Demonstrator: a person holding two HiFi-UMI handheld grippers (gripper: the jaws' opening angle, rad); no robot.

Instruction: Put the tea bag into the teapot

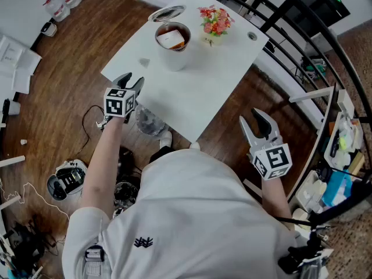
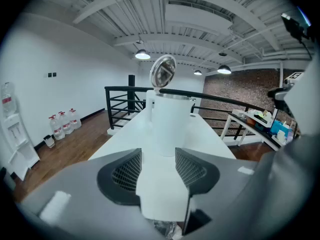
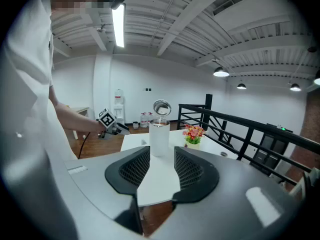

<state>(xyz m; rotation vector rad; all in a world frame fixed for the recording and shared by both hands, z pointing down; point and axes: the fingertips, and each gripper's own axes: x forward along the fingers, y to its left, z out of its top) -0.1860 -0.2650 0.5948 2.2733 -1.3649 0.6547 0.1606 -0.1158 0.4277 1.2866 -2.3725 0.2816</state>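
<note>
Off the near right side of the white table [image 1: 203, 97], the right gripper [image 1: 251, 117] hung with jaws wide and nothing between them. The left gripper [image 1: 132, 79], at the table's near left edge, was equally spread and empty. Farther on stood the white cylindrical teapot [image 1: 174, 60], its shiny lid [image 1: 167, 13] tipped back. The pale square tea bag [image 1: 171, 38] lay inside against a brown interior. A small pot of flowers [image 1: 215, 21] stood just to its right.

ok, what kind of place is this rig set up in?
Likely an indoor loft or mezzanine workspace: a black railing edges the wood floor, exposed ceiling beams hang over pendant lamps, and there is a brick wall.
</note>
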